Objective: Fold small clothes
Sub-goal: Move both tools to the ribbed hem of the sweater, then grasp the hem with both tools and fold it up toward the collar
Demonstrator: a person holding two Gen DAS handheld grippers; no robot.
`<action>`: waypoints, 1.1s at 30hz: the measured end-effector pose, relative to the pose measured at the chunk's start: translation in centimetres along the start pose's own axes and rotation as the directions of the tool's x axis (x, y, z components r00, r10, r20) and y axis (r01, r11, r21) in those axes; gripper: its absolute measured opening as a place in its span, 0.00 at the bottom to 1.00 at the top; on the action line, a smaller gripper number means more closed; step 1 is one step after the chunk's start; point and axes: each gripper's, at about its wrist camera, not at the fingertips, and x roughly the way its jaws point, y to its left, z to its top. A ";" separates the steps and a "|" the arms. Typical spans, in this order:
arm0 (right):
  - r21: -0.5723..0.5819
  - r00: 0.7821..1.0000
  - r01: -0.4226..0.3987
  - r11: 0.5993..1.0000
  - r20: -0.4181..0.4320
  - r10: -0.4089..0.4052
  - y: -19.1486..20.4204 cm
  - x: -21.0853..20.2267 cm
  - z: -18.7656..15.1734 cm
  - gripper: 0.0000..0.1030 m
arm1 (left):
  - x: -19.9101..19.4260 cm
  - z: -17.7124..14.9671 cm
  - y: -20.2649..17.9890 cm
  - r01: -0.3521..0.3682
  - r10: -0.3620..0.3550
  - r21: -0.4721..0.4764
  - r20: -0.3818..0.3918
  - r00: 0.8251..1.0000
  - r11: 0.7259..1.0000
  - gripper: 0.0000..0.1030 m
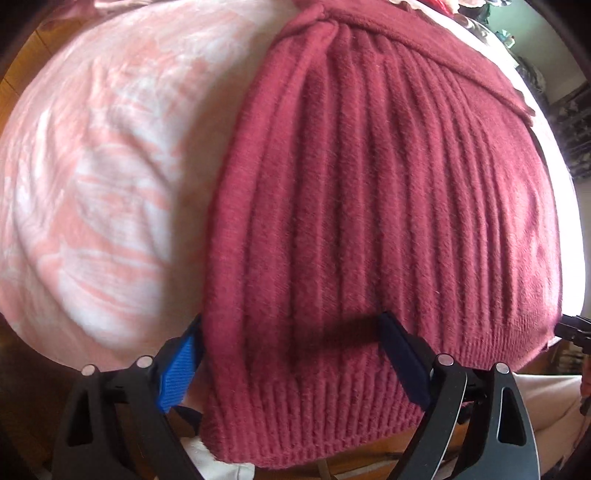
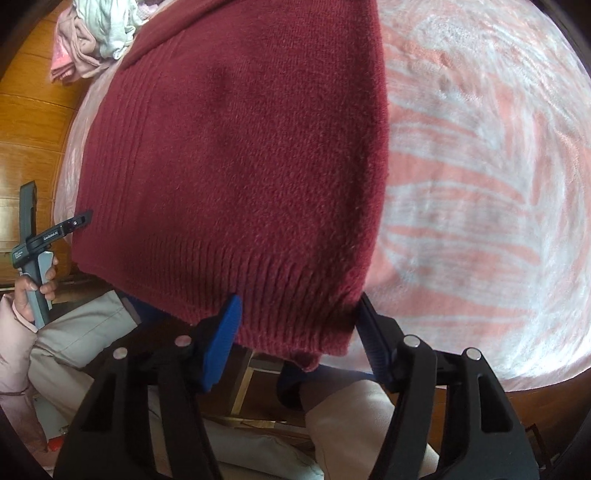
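Note:
A dark red ribbed knit sweater (image 1: pixel 388 206) lies flat on a pink and white cloth-covered surface (image 1: pixel 92 177). Its hem hangs over the near edge. My left gripper (image 1: pixel 291 354) is open, its blue-padded fingers (image 1: pixel 177 373) straddling the hem's left corner, one finger at the sweater's left edge, the other over the knit. In the right wrist view the same sweater (image 2: pixel 240 155) fills the left half. My right gripper (image 2: pixel 295 332) is open, its fingers (image 2: pixel 221 339) on either side of the hem's right corner. The left gripper's handle (image 2: pixel 37 243) shows at the sweater's far corner.
A pile of pale clothes (image 2: pixel 96 33) lies at the far end of the surface. The wooden floor (image 2: pixel 29 122) runs beside it. The person's legs in light trousers (image 2: pixel 110 350) are right under the hem. A wooden stool frame (image 2: pixel 243 387) stands below.

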 end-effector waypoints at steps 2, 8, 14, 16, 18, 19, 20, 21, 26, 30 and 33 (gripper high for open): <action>-0.014 1.000 0.014 1.000 -0.013 -0.015 -0.1 0.4 0.1 0.58 | 0.4 -0.5 -0.7 -0.015 0.015 0.033 -0.008 1.000 0.999 0.88; -0.042 1.000 -0.002 0.999 -0.009 0.001 0.2 0.1 0.1 0.23 | 0.3 -0.8 -0.5 0.004 -0.004 0.002 0.015 1.000 1.000 0.51; -0.069 0.999 -0.036 0.997 0.014 0.037 0.2 -1.2 0.7 0.10 | -1.1 -0.2 -0.4 0.054 -0.054 -0.013 0.029 0.998 0.998 0.17; -0.068 0.997 -0.056 0.996 0.046 0.060 0.2 -2.1 1.1 0.10 | -2.1 0.1 -0.6 0.087 -0.086 -0.019 0.044 0.995 0.996 0.17; -0.065 0.991 -0.098 0.993 0.087 0.104 0.0 -3.7 1.5 0.10 | -3.3 0.6 -0.7 0.129 -0.127 -0.024 0.068 0.990 0.991 0.16; -0.069 0.987 -0.114 0.991 0.110 0.121 0.0 -4.5 1.7 0.10 | -4.0 0.8 -0.7 0.156 -0.154 -0.027 0.086 0.984 0.987 0.16; -0.074 0.982 -0.126 0.989 0.135 0.135 0.1 -5.4 2.0 0.10 | -4.8 1.3 -0.7 0.179 -0.175 -0.027 0.103 0.979 0.984 0.16; -0.075 0.975 -0.142 0.987 0.159 0.153 0.0 -6.3 2.5 0.10 | -5.4 1.4 -0.8 0.195 -0.191 -0.026 0.120 0.974 0.980 0.16; -0.048 0.952 -0.187 0.981 0.239 0.193 -0.7 -9.7 5.5 0.09 | -8.5 4.6 0.2 0.242 -0.228 -0.045 0.213 0.950 0.969 0.16; -0.004 0.942 -0.205 0.979 0.270 0.198 -1.5 -11.4 8.8 0.08 | -10.1 7.6 0.3 0.256 -0.231 -0.058 0.273 0.934 0.965 0.16; 0.021 0.943 -0.196 0.980 0.279 0.183 -1.4 -11.3 11.4 0.08 | -10.0 10.9 -1.2 0.260 -0.230 -0.062 0.304 0.925 0.964 0.16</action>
